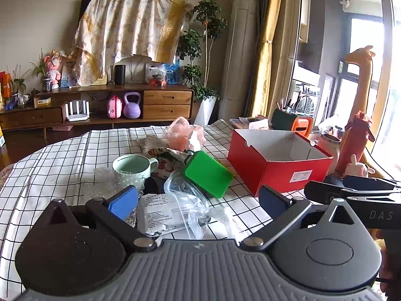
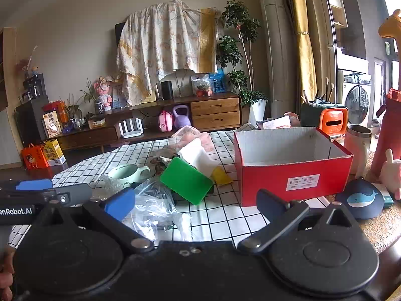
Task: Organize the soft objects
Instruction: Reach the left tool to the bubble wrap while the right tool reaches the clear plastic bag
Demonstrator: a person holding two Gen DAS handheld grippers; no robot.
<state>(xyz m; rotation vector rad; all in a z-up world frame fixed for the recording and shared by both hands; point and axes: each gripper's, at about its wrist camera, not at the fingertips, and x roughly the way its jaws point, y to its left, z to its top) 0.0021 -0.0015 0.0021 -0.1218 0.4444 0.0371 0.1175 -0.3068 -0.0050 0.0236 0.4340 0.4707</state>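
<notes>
Soft clutter awaiting the red box

Both jaws are spread wide, nothing held; the clear plastic bag nearest should be pinched by a loose fold.

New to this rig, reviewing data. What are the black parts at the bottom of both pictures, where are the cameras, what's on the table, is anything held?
A person carries two hand-held grippers, a fisheye camera on each looking along blue-padded fingers. The left hand-held gripper and right hand-held gripper are open and hold nothing. On the checked tablecloth lie a clear plastic bag, a green flat item, a mint mug, a pink mesh bag and an open red box.
</notes>
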